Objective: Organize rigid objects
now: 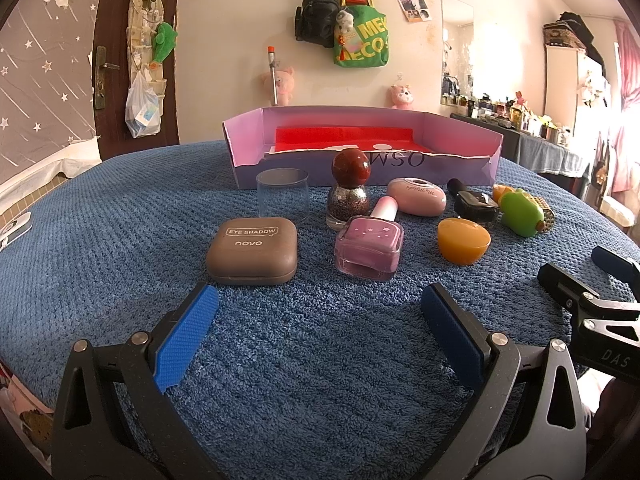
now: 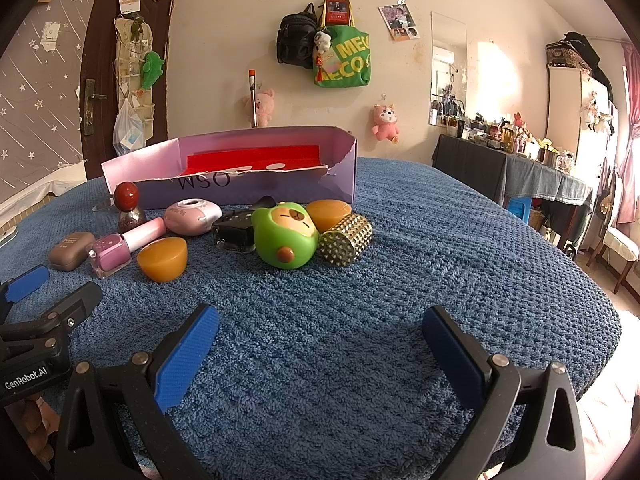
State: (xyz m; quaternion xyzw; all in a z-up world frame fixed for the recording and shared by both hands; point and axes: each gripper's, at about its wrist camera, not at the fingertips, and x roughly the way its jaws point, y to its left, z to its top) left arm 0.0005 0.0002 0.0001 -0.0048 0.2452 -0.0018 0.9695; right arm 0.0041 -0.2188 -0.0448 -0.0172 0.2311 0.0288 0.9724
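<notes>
On the blue towel lie a brown eye shadow case, a pink nail polish bottle, a glitter bottle with a red ball cap, a clear cup, a pink oval case, an orange half-dome, a black bottle and a green avocado toy beside a gold studded cylinder. A purple box with a red inside stands behind them. My left gripper is open and empty, just short of the case and polish. My right gripper is open and empty, in front of the avocado toy.
The towel covers a round table whose edge falls away at the right. A dark side table crowded with bottles stands at the right wall. The right gripper's fingers show at the right of the left wrist view.
</notes>
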